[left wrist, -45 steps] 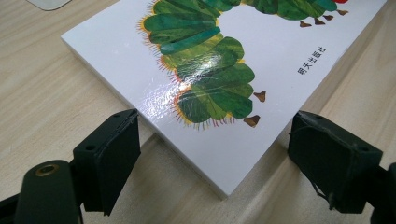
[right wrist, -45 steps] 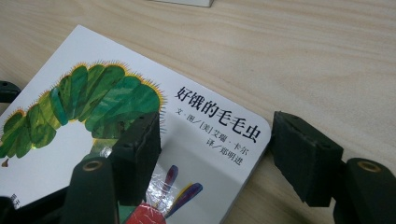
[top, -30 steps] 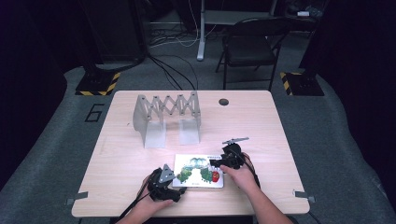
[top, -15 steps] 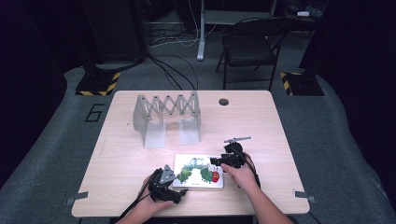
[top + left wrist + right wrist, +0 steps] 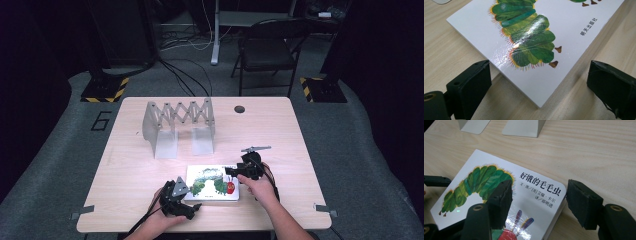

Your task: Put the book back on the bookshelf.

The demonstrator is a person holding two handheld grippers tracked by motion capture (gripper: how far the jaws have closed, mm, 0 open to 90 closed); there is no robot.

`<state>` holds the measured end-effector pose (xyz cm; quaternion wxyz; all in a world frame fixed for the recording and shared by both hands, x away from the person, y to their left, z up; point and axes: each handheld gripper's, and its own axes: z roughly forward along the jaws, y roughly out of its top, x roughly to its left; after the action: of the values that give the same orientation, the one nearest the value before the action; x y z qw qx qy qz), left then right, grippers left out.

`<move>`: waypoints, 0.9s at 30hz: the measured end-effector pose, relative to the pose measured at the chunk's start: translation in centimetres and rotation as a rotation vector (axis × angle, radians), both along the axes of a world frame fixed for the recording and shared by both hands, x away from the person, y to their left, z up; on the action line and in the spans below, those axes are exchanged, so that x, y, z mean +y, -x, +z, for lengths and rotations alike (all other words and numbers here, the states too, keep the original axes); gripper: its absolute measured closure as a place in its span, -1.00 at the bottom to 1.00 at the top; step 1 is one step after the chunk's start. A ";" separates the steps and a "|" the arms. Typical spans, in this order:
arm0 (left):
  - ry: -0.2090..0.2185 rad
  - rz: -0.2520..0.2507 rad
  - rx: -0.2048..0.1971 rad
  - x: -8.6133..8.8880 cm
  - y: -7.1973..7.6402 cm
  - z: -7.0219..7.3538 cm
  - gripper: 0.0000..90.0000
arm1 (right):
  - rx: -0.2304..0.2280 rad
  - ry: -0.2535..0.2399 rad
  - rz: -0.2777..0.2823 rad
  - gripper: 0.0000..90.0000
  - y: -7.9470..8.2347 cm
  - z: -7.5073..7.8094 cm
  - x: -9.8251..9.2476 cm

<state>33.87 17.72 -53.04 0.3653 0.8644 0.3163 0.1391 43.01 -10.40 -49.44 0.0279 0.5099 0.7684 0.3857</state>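
Here both grippers, jaws apart, seemingly straddle the book's (image 5: 212, 183) corners.

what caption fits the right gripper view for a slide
Open right gripper straddling the corner of a caterpillar picture book lying flat on a wooden table.

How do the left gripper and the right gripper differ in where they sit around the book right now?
The left gripper sits at the book's near left corner, by the caterpillar's tail; the right gripper sits at the far right corner, by the printed title. The left gripper's jaws stand on the table either side of the corner, whereas the right gripper has one jaw over the cover and one beyond the edge. Both are open, and neither grips the book.
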 end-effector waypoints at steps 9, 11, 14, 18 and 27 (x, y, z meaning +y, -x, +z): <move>-0.002 0.000 -0.001 0.0 0.0 0.0 -0.89 | 0.004 -0.016 -0.007 -0.15 0.1 0.2 -0.1; 0.003 -0.001 0.002 0.0 0.0 0.0 -0.89 | -0.003 -0.007 0.003 -0.15 -0.2 -0.1 -0.1; 0.004 -0.001 0.001 0.0 0.0 0.0 -0.89 | 0.015 0.000 0.000 -0.15 -0.4 -0.5 -0.1; 0.003 -0.001 0.002 0.0 0.0 0.0 -0.89 | 0.041 -0.001 -0.004 -0.14 -0.5 -0.7 0.0; 0.006 -0.002 0.001 -0.1 0.0 0.0 -0.89 | 0.064 -0.007 -0.004 -0.15 -0.7 -1.2 -0.1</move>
<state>33.90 17.67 -53.07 0.3681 0.8636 0.3160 0.1374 43.74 -10.50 -50.66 0.0021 0.5235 0.7665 0.3719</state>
